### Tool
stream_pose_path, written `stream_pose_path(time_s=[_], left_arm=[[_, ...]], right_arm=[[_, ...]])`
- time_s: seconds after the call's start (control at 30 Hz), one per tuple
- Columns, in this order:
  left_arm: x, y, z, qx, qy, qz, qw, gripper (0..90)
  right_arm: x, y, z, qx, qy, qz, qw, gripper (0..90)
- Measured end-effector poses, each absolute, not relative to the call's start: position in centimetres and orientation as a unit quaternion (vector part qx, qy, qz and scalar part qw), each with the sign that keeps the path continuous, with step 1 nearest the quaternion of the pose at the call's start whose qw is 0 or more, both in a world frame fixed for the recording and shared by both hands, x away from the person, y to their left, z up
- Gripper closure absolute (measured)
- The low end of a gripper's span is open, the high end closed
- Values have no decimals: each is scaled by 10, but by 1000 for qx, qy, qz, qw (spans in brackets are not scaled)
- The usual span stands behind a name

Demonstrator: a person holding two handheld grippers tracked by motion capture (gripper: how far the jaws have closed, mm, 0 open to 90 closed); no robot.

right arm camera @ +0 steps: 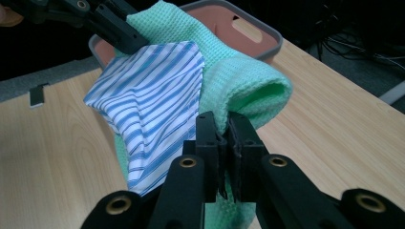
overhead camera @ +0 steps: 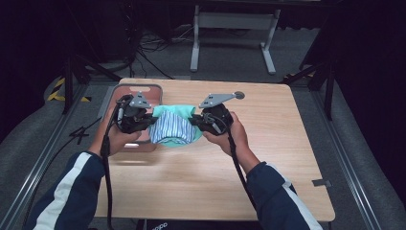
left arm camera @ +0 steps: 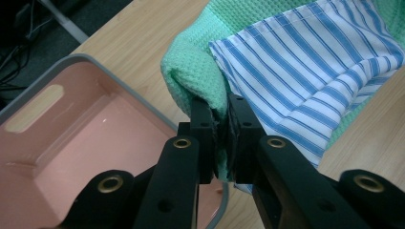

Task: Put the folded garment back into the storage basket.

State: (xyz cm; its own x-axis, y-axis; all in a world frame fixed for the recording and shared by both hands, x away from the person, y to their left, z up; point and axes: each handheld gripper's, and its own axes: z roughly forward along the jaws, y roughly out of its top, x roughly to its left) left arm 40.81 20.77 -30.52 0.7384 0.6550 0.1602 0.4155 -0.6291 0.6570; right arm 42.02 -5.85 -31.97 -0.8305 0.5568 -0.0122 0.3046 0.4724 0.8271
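Observation:
A mint-green waffle cloth (overhead camera: 178, 112) with a blue-and-white striped cloth (overhead camera: 173, 128) lying on it hangs between both grippers just above the wooden table (overhead camera: 268, 143). My left gripper (overhead camera: 143, 120) is shut on the cloths' left edge (left arm camera: 220, 125). My right gripper (overhead camera: 200, 121) is shut on the right edge, where the green cloth (right arm camera: 248, 90) folds over the jaws (right arm camera: 223, 143). The striped cloth (right arm camera: 153, 105) sags in the middle. In the right gripper view the left gripper (right arm camera: 129, 40) grips the far corner.
A pink bin with a grey rim (overhead camera: 125, 91) sits at the table's left side, under and behind the left gripper; its empty inside (left arm camera: 71, 138) lies just left of the jaws. A white frame (overhead camera: 234, 24) stands on the floor beyond the table.

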Motion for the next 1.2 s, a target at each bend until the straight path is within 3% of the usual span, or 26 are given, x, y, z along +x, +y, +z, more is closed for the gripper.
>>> stream_pose_path(time_s=[1.2], left_arm=[[414,309,-297,844,389,234,285,833]], right_arm=[[452,64,-316,206,863,444,121,842]])
